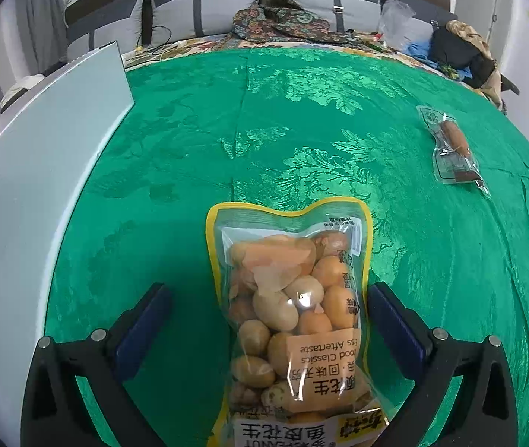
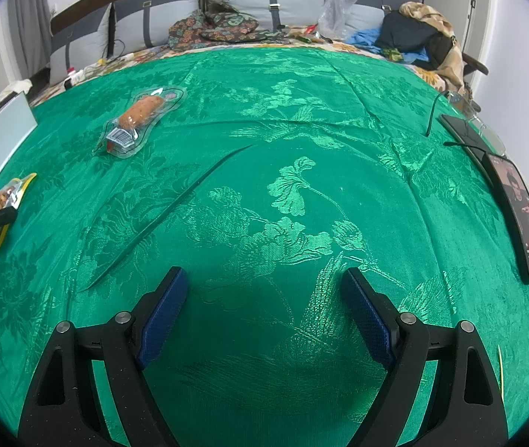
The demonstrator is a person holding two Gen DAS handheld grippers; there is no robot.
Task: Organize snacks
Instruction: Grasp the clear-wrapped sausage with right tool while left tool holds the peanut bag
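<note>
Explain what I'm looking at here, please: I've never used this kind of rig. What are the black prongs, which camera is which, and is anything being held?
There is no robot arm: a person carries a two-finger gripper in each hand, and a fisheye camera on each looks forward along its fingers. The black prongs with blue pads are those fingers.

The left wrist view shows the left gripper open wide, with a peanut bag lying on the green tablecloth between the pads; neither pad presses it, so it is not held. A white board stands at the left.

The right wrist view shows the right gripper open and empty over bare cloth. Further off lies a packaged sausage; at the right edge are two phones. The peanut bag appears at that view's far left.
</note>
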